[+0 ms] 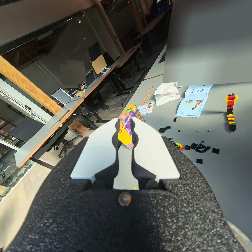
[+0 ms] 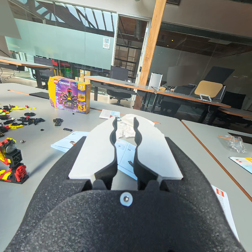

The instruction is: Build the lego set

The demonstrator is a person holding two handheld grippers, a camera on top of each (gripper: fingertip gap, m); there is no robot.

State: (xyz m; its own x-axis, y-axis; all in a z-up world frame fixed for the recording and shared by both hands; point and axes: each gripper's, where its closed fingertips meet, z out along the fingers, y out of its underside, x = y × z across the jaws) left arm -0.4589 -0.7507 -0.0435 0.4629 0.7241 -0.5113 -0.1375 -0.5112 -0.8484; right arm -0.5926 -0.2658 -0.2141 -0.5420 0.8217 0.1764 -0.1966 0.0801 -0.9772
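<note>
A partly built red, yellow and black model (image 1: 230, 111) lies on the grey table (image 1: 204, 190); it also shows at the left edge of the right wrist view (image 2: 12, 160). Loose black, red and yellow pieces (image 1: 196, 147) are scattered near it, and in the right wrist view (image 2: 15, 120) too. The open instruction booklet (image 1: 193, 103) lies under my right gripper (image 2: 125, 118), which is open and empty above it (image 2: 68, 141). My left gripper (image 1: 125, 119) is slightly open, empty and held off the table, pointing toward the set's box (image 1: 134, 111).
The box (image 2: 69, 94) stands upright at the table's far side. A crumpled white paper bag (image 2: 129, 128) and a leaflet (image 2: 109, 113) lie beyond the booklet. A plastic bag (image 2: 234, 144) and another booklet (image 2: 242, 162) lie on the neighbouring table. A person sits at a far desk. One gripper's finger ends stand about 55 cm off the other's.
</note>
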